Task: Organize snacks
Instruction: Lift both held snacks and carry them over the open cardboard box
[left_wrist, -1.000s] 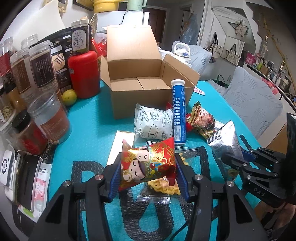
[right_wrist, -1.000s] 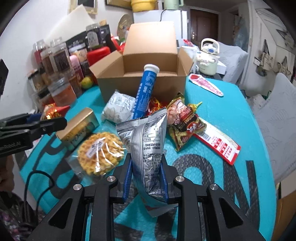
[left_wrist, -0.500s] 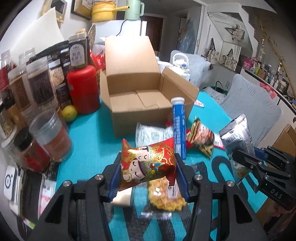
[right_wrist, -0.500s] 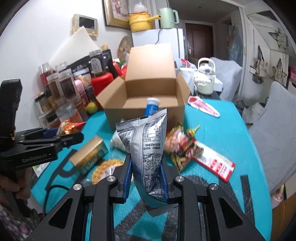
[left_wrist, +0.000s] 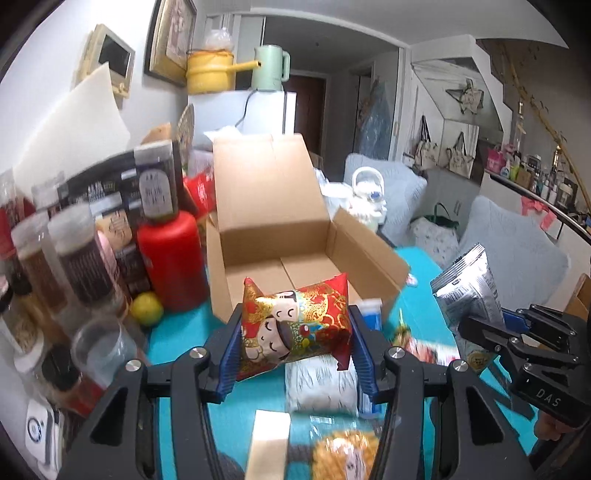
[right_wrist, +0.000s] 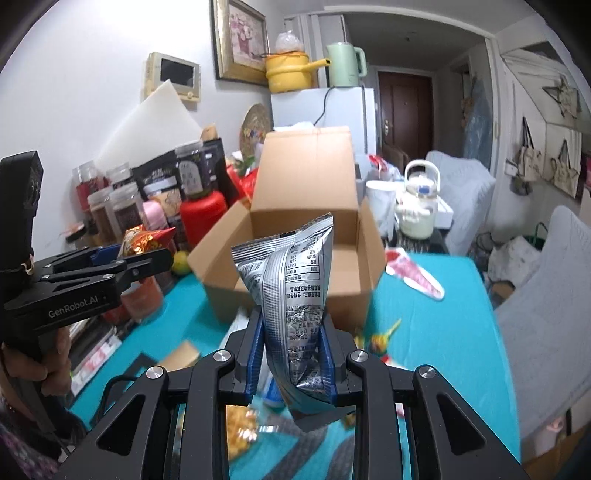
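My left gripper (left_wrist: 295, 347) is shut on a red and gold snack pack (left_wrist: 295, 325) with a cartoon couple on it, held crosswise above the table. My right gripper (right_wrist: 291, 354) is shut on a silver foil bag (right_wrist: 291, 291) that stands upright between the pads. Both hang in front of an open cardboard box (left_wrist: 280, 236), seen again in the right wrist view (right_wrist: 306, 206), whose inside looks bare. The right gripper and silver bag (left_wrist: 469, 291) show at the right of the left view; the left gripper (right_wrist: 147, 258) with the red pack (right_wrist: 144, 240) shows at the left of the right view.
Jars (left_wrist: 85, 258) and a red canister (left_wrist: 173, 258) crowd the table's left side, with a lime (left_wrist: 147, 308) beside them. Loose snacks lie on the teal cloth (right_wrist: 424, 332): a white pack (left_wrist: 321, 384), a blue tube (left_wrist: 371, 310), a round cracker pack (left_wrist: 347, 454). A white kettle (right_wrist: 417, 206) stands behind the box.
Both grippers have risen from the table with their packs and come nearer the box. The loose snacks have dropped lower in both views and the box interior shows more.
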